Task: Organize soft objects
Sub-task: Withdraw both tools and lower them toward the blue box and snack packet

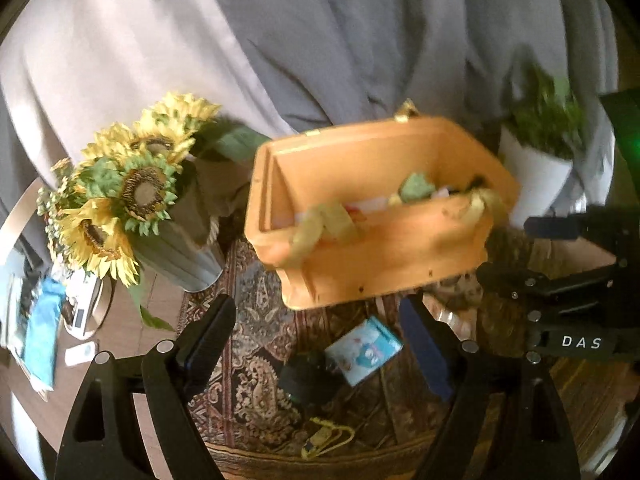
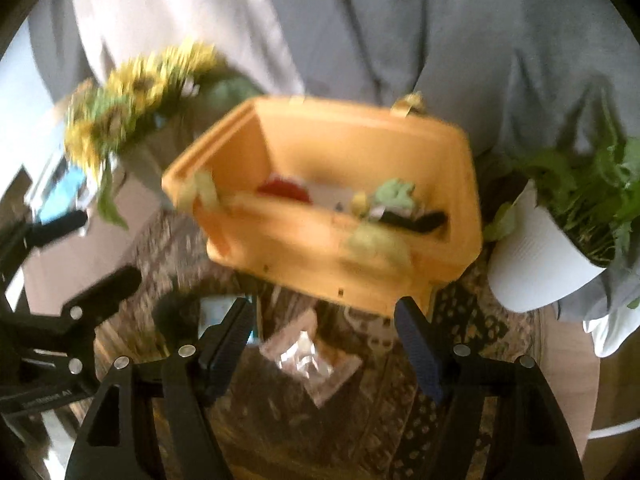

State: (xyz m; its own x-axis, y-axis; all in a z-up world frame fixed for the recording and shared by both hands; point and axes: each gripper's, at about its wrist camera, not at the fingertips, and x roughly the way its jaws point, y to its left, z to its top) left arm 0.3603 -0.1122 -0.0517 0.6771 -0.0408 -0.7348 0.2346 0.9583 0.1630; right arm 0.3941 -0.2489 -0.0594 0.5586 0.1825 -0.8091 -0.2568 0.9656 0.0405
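An open orange wooden box (image 1: 384, 256) stands on a patterned cloth (image 1: 256, 380) and holds several soft items: green, yellow and black pieces. It also shows in the right wrist view (image 2: 304, 256). My left gripper (image 1: 320, 320) is open and empty, in front of the box. Between its fingers lie a light blue tissue pack (image 1: 362, 350) and a black object (image 1: 306, 378). My right gripper (image 2: 324, 316) is open and empty, close to the box's front wall, above a clear plastic packet (image 2: 310, 358). The right gripper also shows in the left wrist view (image 1: 560, 292).
A sunflower bouquet in a grey vase (image 1: 120, 196) stands left of the box. A white pot with a green plant (image 2: 560, 236) stands right of it. A yellow cord item (image 1: 326, 436) lies near the table's front edge. Grey curtains hang behind.
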